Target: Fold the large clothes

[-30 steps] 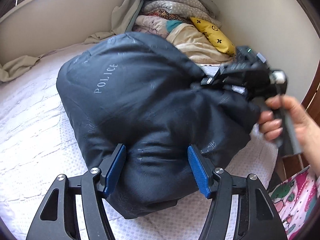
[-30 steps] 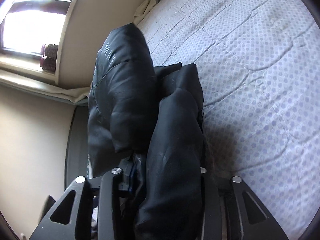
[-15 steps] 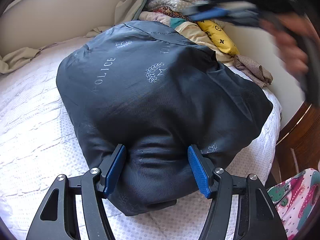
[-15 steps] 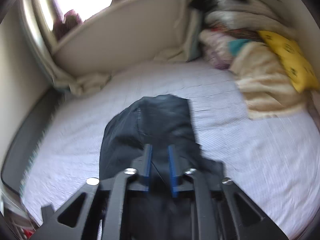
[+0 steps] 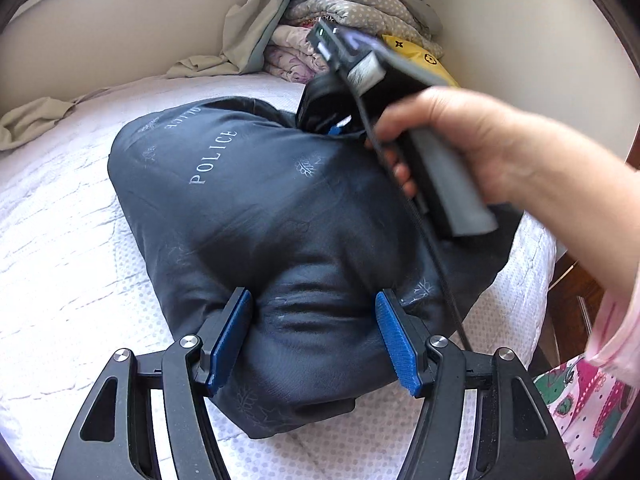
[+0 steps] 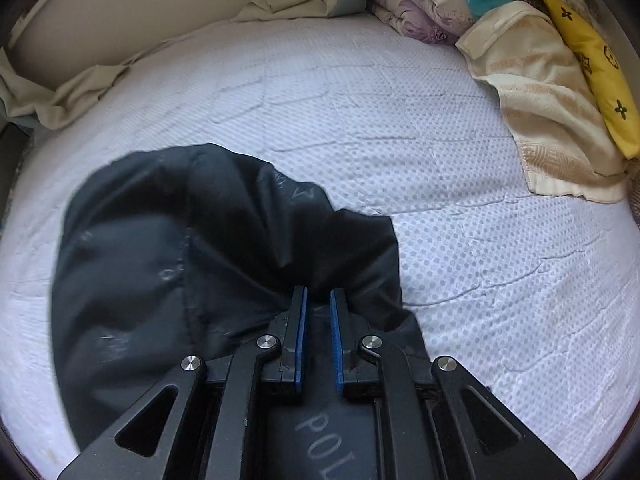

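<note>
A puffy dark jacket (image 5: 260, 208) printed POLICE lies bunched on the white mattress (image 5: 60, 272). My left gripper (image 5: 314, 320) is at its near edge, blue pads pressed into a thick wrinkled fold between them. A hand (image 5: 460, 144) holds my right gripper (image 5: 334, 130) over the jacket's far part, pointing steeply down. In the right wrist view the right gripper (image 6: 318, 300) has its jaws drawn close together and its tips rest against the jacket (image 6: 160, 260), where creases run to them. No fold is clearly held between them.
Folded bedding is piled (image 5: 360, 12) in the far corner, with a cream blanket (image 6: 532, 92) and a yellow pillow (image 6: 592, 60) beside it. A beige sheet (image 5: 36, 120) bunches along the padded wall. Wooden furniture (image 5: 576, 292) and pink patterned cloth (image 5: 588, 408) lie past the bed's right edge.
The right gripper let go of the thick jacket fold, shut, swung up over the bed and came down on the jacket's far part. The left gripper kept its hold and place.
</note>
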The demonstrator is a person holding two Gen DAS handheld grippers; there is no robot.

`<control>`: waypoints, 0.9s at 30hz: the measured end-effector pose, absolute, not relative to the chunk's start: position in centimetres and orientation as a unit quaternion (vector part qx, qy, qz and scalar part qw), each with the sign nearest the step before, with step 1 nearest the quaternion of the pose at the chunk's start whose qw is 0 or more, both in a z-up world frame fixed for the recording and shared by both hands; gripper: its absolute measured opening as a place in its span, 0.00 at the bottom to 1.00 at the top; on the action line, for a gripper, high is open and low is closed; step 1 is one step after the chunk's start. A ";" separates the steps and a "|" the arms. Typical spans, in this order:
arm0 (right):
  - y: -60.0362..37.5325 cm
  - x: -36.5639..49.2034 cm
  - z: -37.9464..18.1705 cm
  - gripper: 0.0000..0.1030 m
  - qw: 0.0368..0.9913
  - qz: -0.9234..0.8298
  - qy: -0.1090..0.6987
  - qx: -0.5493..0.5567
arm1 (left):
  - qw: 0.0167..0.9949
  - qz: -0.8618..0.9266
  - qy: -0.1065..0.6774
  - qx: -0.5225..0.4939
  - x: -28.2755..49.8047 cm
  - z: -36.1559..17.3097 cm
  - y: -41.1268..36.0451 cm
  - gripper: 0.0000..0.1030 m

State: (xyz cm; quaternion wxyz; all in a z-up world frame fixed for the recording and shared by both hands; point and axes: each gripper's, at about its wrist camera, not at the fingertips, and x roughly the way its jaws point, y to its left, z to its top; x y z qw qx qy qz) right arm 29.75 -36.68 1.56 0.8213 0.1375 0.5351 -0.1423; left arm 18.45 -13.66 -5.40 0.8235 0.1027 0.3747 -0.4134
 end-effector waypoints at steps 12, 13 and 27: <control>-37.9 27.5 4.1 0.19 0.836 -0.134 0.500 0.180 | 0.822 -0.410 0.381 0.109 18.6 -5.4 -13.8 0.69; -37.8 26.9 5.4 0.25 0.843 -0.124 0.489 0.188 | 0.821 -0.410 0.384 0.105 18.7 -5.4 -13.7 0.69; -31.3 13.3 7.8 0.15 0.858 -0.082 0.498 0.100 | 0.818 -0.407 0.392 0.103 18.9 -5.3 -13.5 0.69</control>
